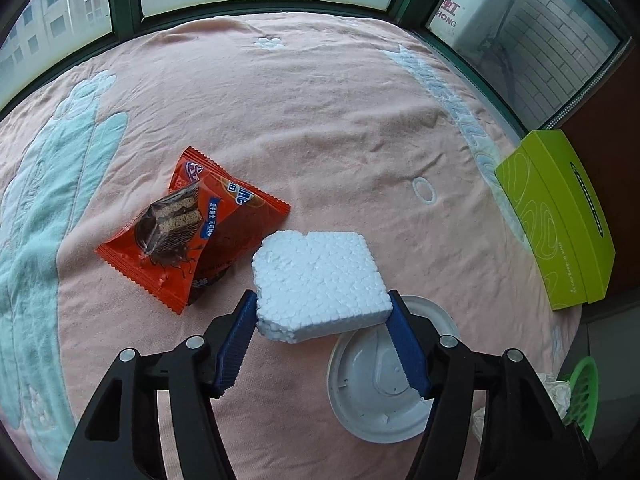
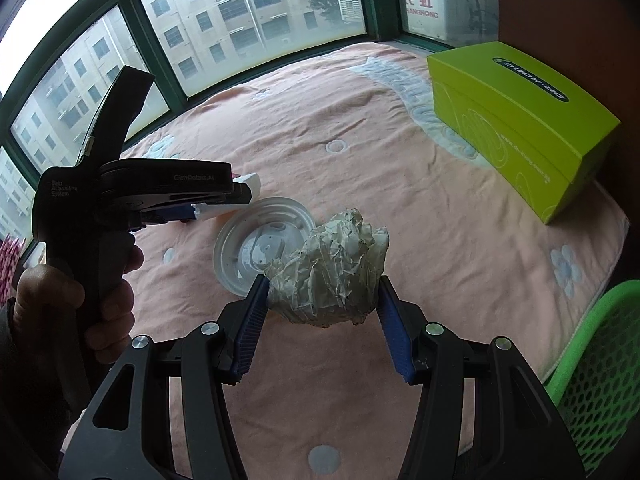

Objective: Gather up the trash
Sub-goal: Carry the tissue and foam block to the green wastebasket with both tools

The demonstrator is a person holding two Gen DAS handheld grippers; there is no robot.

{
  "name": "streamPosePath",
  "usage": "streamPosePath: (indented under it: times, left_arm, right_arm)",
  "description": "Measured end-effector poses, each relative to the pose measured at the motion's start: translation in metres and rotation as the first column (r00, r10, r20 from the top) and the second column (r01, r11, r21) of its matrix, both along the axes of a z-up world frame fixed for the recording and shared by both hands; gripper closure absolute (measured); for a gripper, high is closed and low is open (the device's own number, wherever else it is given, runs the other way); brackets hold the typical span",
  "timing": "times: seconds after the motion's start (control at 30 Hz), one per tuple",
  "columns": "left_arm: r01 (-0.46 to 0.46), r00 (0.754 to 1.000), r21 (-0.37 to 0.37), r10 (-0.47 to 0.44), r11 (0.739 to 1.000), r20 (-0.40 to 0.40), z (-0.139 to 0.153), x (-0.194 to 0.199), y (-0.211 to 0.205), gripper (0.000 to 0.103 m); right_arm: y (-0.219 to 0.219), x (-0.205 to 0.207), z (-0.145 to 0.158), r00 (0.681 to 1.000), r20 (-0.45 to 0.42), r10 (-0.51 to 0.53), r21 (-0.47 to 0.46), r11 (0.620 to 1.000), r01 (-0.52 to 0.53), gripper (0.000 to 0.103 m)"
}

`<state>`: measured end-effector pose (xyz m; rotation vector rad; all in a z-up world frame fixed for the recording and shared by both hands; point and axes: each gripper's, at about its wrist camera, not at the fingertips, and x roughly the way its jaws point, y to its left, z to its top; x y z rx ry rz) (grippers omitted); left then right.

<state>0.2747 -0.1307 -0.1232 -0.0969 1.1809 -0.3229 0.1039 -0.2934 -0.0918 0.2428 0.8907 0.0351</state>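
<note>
A white foam block [image 1: 320, 276] sits between the blue pads of my left gripper [image 1: 322, 300], which press on its two sides; it looks tilted and raised off the pink blanket [image 1: 320, 120]. My right gripper [image 2: 322, 284] is shut on a crumpled wad of whitish paper [image 2: 332, 276] held above the blanket. A white plastic lid [image 1: 384, 392] lies flat under the foam's near edge, and the same lid [image 2: 260, 248] shows just behind the paper wad. An orange snack wrapper [image 1: 180, 228] lies left of the foam. In the right wrist view the left gripper [image 2: 188, 210] is at the left, held by a hand [image 2: 108, 304].
A lime-green box [image 2: 520, 120] stands on the blanket at the right. A green perforated basket [image 2: 592, 380] sits off the blanket's right edge, with crumpled paper inside [image 1: 556, 392]. A dark green window frame [image 1: 260, 16] runs along the far side.
</note>
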Motion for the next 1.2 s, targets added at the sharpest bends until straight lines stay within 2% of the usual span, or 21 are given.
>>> streamPosePath:
  times: [0.33, 0.77, 0.87, 1.2]
  left_arm:
    - [0.004, 0.993, 0.007, -0.004, 1.000, 0.114, 0.034, -0.035, 0.017, 0.041]
    - [0.006, 0.965, 0.001, -0.006, 1.000, 0.261, 0.088, -0.099, 0.043, 0.041]
    - [0.006, 0.960, -0.014, -0.002, 1.000, 0.278, 0.097, -0.113, 0.049, 0.041]
    - [0.004, 0.937, 0.011, -0.007, 1.000, 0.348, 0.113, -0.154, 0.058, 0.041]
  right_arm:
    - [0.001, -0.025, 0.012, 0.999, 0.033, -0.019, -0.010, 1.000, 0.019, 0.049]
    - [0.002, -0.063, 0.034, 0.995, 0.080, -0.052, -0.032, 0.998, 0.055, 0.049]
    - [-0.001, -0.072, 0.038, 0.994, 0.085, -0.067, -0.034, 0.997, 0.070, 0.049]
    - [-0.007, -0.102, 0.055, 0.987, 0.122, -0.108, -0.058, 0.992, 0.115, 0.049]
